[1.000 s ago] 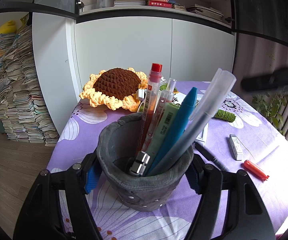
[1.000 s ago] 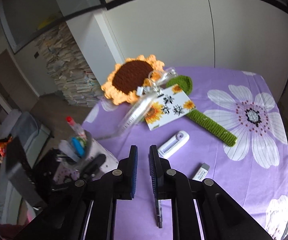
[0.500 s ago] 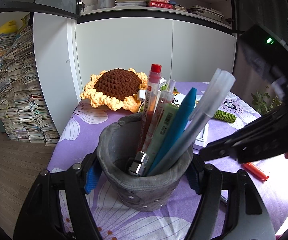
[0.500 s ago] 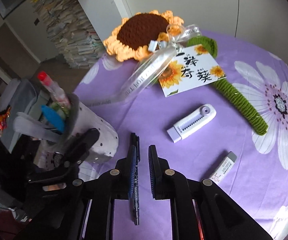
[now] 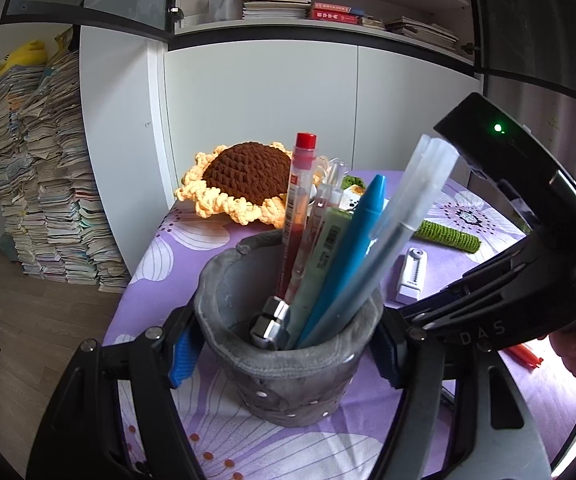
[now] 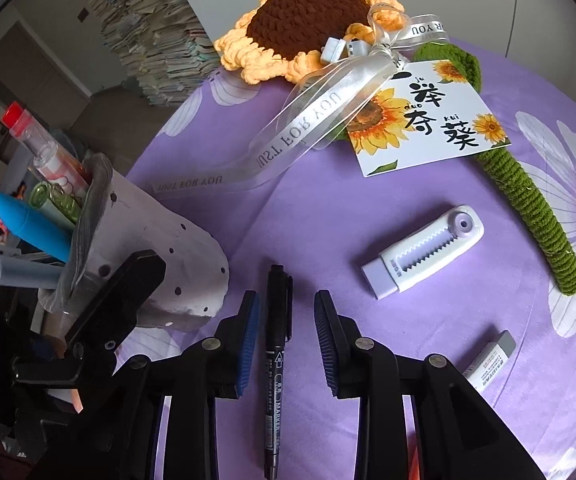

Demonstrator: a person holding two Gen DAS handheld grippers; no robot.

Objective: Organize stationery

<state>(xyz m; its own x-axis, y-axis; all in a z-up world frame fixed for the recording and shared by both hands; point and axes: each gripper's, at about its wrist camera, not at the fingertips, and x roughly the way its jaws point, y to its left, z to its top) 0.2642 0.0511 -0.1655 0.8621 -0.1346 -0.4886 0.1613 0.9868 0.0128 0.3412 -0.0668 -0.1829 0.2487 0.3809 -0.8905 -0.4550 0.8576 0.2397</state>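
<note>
The right gripper point(image 6: 284, 320) points steeply down at the purple flowered tablecloth point(image 6: 327, 208), its jaws opening, the blue pads on either side of a black marker point(image 6: 276, 360) without touching it. The marker lies flat on the cloth, cap end far, its barrel running back toward the camera between the fingers. To the right of this gripper lie a white correction tape point(image 6: 423, 252) and, nearer, a small eraser point(image 6: 491, 360); far beyond them rests a crocheted sunflower point(image 6: 307, 24) with a card point(image 6: 427, 116).

The left gripper point(image 5: 284, 348) is held at a shallow downward tilt, its pads pressed against both sides of a grey pen holder point(image 5: 288, 364) that stands upright on the cloth. The holder contains several pens, among them a red-capped pen point(image 5: 299, 200) and a blue pen point(image 5: 351, 248), leaning rightward.
</note>
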